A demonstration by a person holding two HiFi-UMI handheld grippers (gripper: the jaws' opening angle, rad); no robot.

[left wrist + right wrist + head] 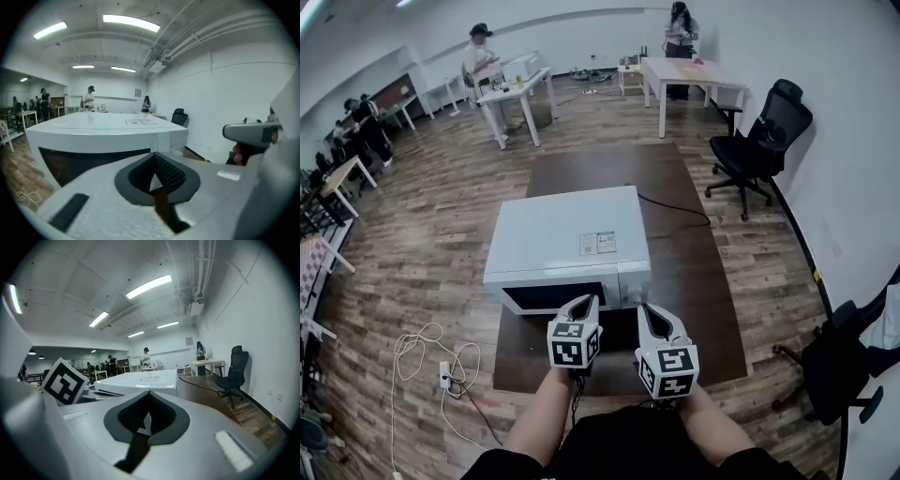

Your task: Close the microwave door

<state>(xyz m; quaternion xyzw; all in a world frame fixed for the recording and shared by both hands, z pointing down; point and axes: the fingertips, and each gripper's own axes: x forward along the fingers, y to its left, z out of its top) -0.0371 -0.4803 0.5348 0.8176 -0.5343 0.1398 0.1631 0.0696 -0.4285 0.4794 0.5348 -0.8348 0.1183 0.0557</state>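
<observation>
White and boxy, the microwave [567, 234] sits on a dark brown table [684, 281] right in front of the person, its front facing them. From where I stand, its door [553, 298], the dark window panel, lies flush with the white face and the control strip to its right. I see no gap along its edges in the head view, and the left gripper view shows the same flat front. So I'd judge the closing itself done: the door looks shut. Whether it has latched I cannot tell.

The left gripper [584, 305] is held just in front of the door's right end, near the seam with the control strip. Its jaws are pressed together with nothing between them. I cannot say if the tips touch the door. The right gripper [652, 314] hangs beside it, off the microwave's right front corner. Its jaws meet at the tips too, and it carries nothing.

What seems left, if anything, is a last firm push to be sure of the catch, then drawing both grippers clear. A black power cable [675, 208] trails from the back of the microwave across the table, well away from both grippers.
</observation>
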